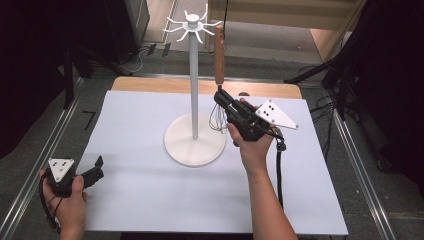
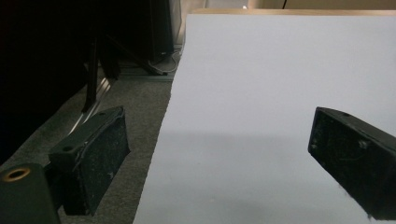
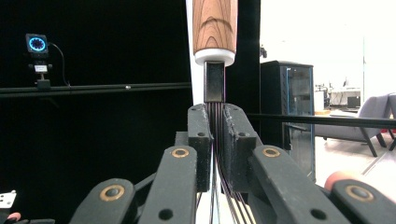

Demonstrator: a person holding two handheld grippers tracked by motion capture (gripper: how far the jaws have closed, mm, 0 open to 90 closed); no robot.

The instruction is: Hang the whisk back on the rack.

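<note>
A whisk with a wooden handle (image 1: 219,52) hangs upright beside the white hook stand (image 1: 194,85), its top close to one of the stand's hooks. My right gripper (image 1: 220,98) is shut on the whisk's wires just below the handle. In the right gripper view the wooden handle (image 3: 215,25) rises above the pads, and the dark wires (image 3: 215,114) are pinched between them. The wire loops (image 1: 217,121) hang below the gripper, above the stand's round base (image 1: 194,141). My left gripper (image 1: 95,171) rests low at the near left edge of the table, open, nothing between its pads (image 2: 95,154).
A pale sheet (image 1: 150,190) covers the wooden table (image 1: 150,84). Metal rails (image 1: 45,160) run along both sides of the table on grey carpet. Dark stands and cables (image 1: 340,75) crowd the far right and far left.
</note>
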